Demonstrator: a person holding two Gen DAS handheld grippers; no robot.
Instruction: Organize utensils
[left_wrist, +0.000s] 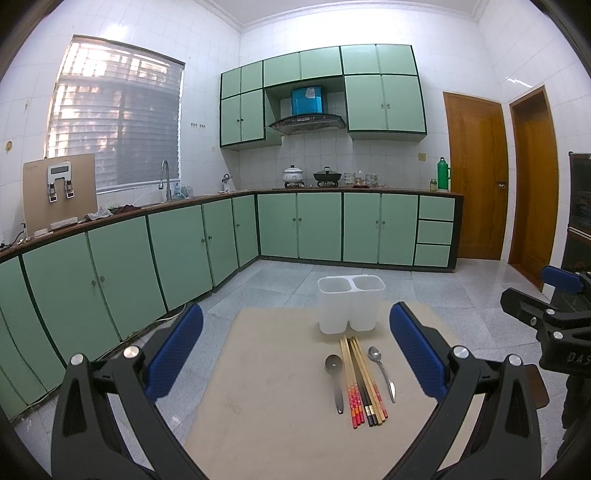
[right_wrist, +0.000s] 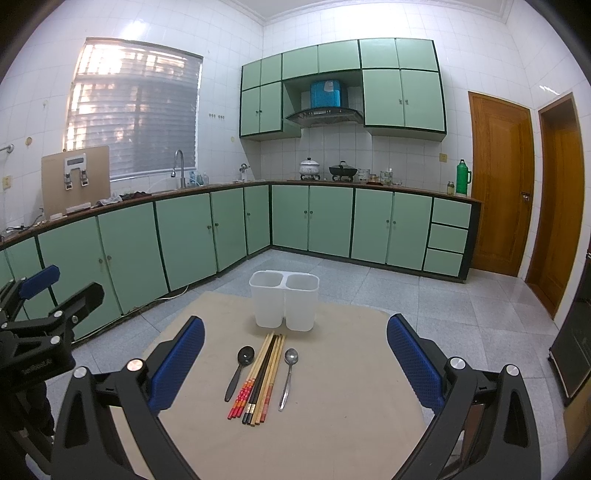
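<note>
A white two-compartment utensil holder (left_wrist: 351, 303) (right_wrist: 283, 303) stands upright at the far edge of a beige table (left_wrist: 266, 387) (right_wrist: 332, 406), both compartments empty. In front of it lie several chopsticks (left_wrist: 362, 380) (right_wrist: 263, 376) in a bundle, a dark spoon (left_wrist: 334, 380) (right_wrist: 240, 371) on their left and a silver spoon (left_wrist: 382, 371) (right_wrist: 289, 376) on their right. My left gripper (left_wrist: 295, 354) is open and empty, above the table's near side. My right gripper (right_wrist: 295, 354) is open and empty too, the utensils between its fingers in view.
The right gripper's body (left_wrist: 546, 325) shows at the right edge of the left wrist view, the left gripper's body (right_wrist: 40, 325) at the left edge of the right wrist view. Green cabinets (right_wrist: 184, 236) and a tiled floor (right_wrist: 461, 314) surround the table.
</note>
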